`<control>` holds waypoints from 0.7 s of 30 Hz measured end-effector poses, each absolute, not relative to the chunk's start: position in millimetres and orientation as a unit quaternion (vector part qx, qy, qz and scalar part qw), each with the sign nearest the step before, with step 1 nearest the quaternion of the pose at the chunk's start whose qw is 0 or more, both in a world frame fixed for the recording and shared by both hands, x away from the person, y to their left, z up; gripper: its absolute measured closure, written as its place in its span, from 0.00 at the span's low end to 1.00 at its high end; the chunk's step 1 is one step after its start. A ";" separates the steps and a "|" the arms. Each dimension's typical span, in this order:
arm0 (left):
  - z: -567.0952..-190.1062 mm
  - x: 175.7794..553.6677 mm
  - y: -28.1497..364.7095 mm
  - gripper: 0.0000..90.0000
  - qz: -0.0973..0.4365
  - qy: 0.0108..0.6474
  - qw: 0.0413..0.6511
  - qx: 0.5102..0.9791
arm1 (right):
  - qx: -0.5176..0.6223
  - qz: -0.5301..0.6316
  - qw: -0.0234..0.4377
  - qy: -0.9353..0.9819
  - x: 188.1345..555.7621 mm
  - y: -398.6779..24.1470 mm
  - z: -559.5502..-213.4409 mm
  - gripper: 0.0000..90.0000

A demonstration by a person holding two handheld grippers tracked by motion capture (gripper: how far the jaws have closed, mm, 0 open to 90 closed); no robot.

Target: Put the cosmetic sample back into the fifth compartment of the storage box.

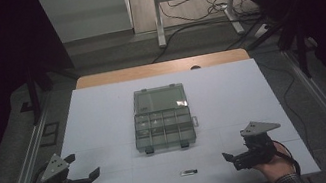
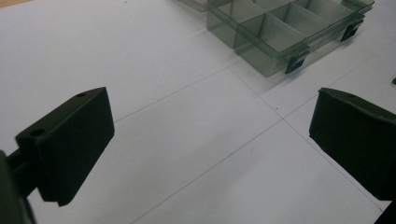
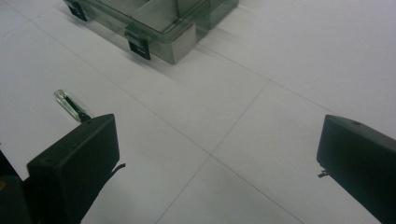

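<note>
Two black two-jaw grippers sit low in the high view, the left gripper (image 1: 84, 166) at lower left and the right gripper (image 1: 229, 157) at lower right, both with jaws spread wide and holding nothing. Between them, bottom centre, a small clear-capped black stick (image 1: 189, 172) lies on the white table (image 1: 103, 112), its long axis running left-right across the frame. It lies nearer the right gripper, just off that gripper's left-hand jaw. Farther up, mid-frame, an open translucent grey-green compartment box (image 1: 163, 128) rests, apparently empty.
</note>
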State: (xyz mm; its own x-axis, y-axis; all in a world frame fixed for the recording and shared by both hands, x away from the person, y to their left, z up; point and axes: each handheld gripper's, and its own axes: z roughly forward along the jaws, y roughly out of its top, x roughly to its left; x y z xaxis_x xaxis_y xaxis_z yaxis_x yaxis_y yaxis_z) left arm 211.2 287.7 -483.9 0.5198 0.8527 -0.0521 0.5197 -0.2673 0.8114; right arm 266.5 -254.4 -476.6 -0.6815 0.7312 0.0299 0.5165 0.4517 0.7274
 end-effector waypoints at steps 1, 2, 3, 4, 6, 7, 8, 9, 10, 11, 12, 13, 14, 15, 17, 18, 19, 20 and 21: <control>-483.9 211.2 287.7 0.01 0.203 0.446 0.409 0.770 | 0.370 0.369 0.144 0.840 266.6 -253.0 -477.0 0.00; -483.9 211.2 287.4 0.01 0.203 0.445 0.408 0.771 | 0.370 0.369 0.144 0.840 266.6 -253.0 -477.0 0.00; -483.9 211.2 287.0 0.01 0.203 0.444 0.407 0.772 | 0.363 0.369 0.141 0.844 267.1 -250.5 -477.4 0.00; -483.9 211.3 286.8 0.01 0.204 0.443 0.406 0.772 | 0.363 0.369 0.141 0.844 267.1 -250.5 -477.4 0.00; -483.9 211.4 286.6 0.01 0.204 0.444 0.406 0.773 | 0.359 0.368 0.138 0.847 267.8 -245.7 -478.1 0.00; -483.9 211.4 286.6 0.01 0.204 0.444 0.406 0.773 | 0.358 0.369 0.136 0.847 268.0 -243.9 -478.4 0.00; -483.9 211.4 286.8 0.01 0.203 0.444 0.406 0.772 | 0.358 0.369 0.136 0.847 268.0 -243.9 -478.4 0.00; -484.0 211.5 287.0 0.01 0.203 0.445 0.406 0.772 | 0.355 0.367 0.132 0.850 268.5 -240.3 -478.7 0.00; -484.0 211.5 287.0 0.01 0.203 0.445 0.406 0.772 | 0.355 0.367 0.132 0.850 268.5 -240.3 -478.7 0.00; -484.1 211.6 287.1 0.01 0.202 0.445 0.407 0.772 | 0.352 0.368 0.127 0.851 269.1 -236.1 -479.4 0.00; -484.1 211.6 287.0 0.01 0.202 0.446 0.406 0.772 | 0.352 0.368 0.127 0.851 269.1 -236.1 -479.4 0.00; -484.1 211.7 286.9 0.01 0.202 0.445 0.406 0.772 | 0.347 0.363 0.125 0.856 269.7 -231.6 -480.2 0.00; -484.1 211.7 286.9 0.01 0.202 0.445 0.406 0.772 | 0.347 0.363 0.125 0.856 269.7 -231.6 -480.2 0.00; -484.0 211.7 286.9 0.01 0.203 0.445 0.405 0.772 | 0.339 0.359 0.124 0.860 270.1 -227.0 -480.8 0.00; -484.1 211.8 286.7 0.01 0.203 0.445 0.405 0.773 | 0.335 0.358 0.123 0.863 270.4 -223.2 -481.1 0.00; -484.1 211.8 286.6 0.01 0.202 0.445 0.405 0.773 | 0.335 0.358 0.123 0.863 270.4 -223.2 -481.1 0.00; -484.2 211.9 286.6 0.01 0.202 0.446 0.405 0.773 | 0.332 0.358 0.120 0.864 271.0 -220.4 -481.3 0.00; -484.2 211.9 286.6 0.01 0.202 0.446 0.404 0.773 | 0.333 0.356 0.119 0.865 271.2 -219.1 -481.4 0.00; -484.2 211.9 286.6 0.01 0.202 0.446 0.404 0.773 | 0.331 0.355 0.117 0.866 271.6 -218.2 -481.5 0.00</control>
State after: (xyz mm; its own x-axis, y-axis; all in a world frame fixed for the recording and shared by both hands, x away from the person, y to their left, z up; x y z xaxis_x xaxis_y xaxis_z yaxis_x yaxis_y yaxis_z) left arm 211.9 286.6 -484.2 0.5211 0.8522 -0.0470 0.5253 -0.2768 0.8046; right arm 271.6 -218.2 -481.5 -0.7527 0.6576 0.0319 0.4909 0.5282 0.6928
